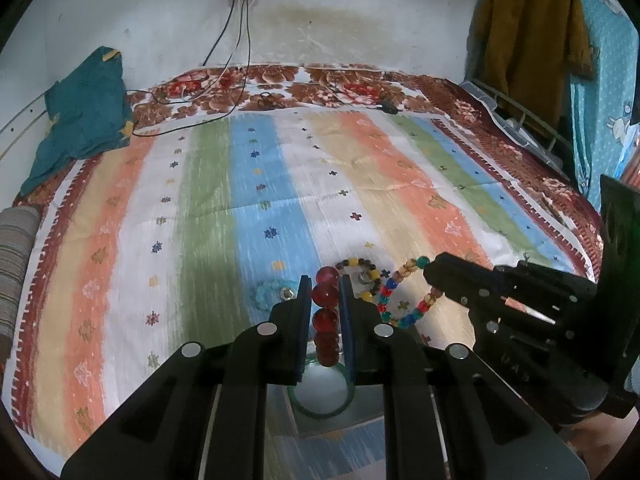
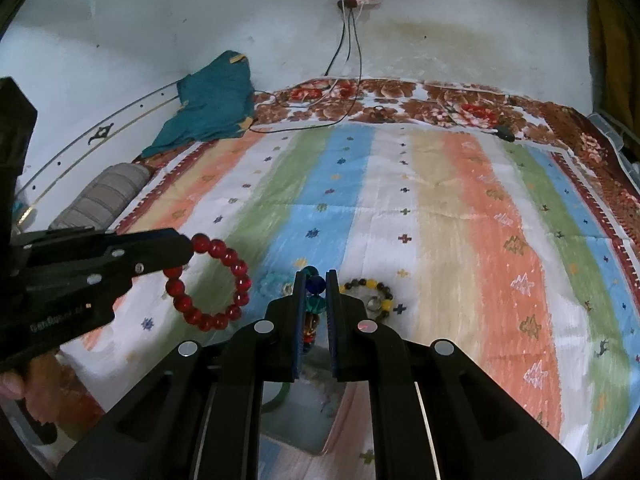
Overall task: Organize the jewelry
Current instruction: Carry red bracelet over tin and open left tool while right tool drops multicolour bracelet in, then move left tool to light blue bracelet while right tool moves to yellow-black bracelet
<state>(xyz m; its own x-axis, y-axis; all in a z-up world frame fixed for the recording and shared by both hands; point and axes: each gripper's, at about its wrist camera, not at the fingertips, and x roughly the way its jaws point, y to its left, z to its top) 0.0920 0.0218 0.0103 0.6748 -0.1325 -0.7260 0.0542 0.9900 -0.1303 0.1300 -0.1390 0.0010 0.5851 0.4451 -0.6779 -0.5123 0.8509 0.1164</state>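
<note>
My left gripper (image 1: 326,286) is shut on a red bead bracelet (image 1: 326,316), held above the striped bedspread; the whole red loop shows in the right wrist view (image 2: 212,284). My right gripper (image 2: 314,280) is shut on a multicoloured bead bracelet (image 2: 312,292), which hangs from it in the left wrist view (image 1: 404,292). A dark-and-yellow bead bracelet (image 1: 366,270) with a ring (image 2: 374,302) inside it lies on the bedspread. A pale blue bracelet (image 1: 266,292) lies to its left. A green bangle (image 1: 320,396) sits in a box under my left gripper.
The striped bedspread (image 2: 460,220) covers a floral blanket. A teal cloth (image 1: 84,116) and a striped bolster (image 2: 104,196) lie at the left. Cables (image 1: 236,40) run from a wall socket to the bed. Clothes (image 1: 528,32) hang at the right.
</note>
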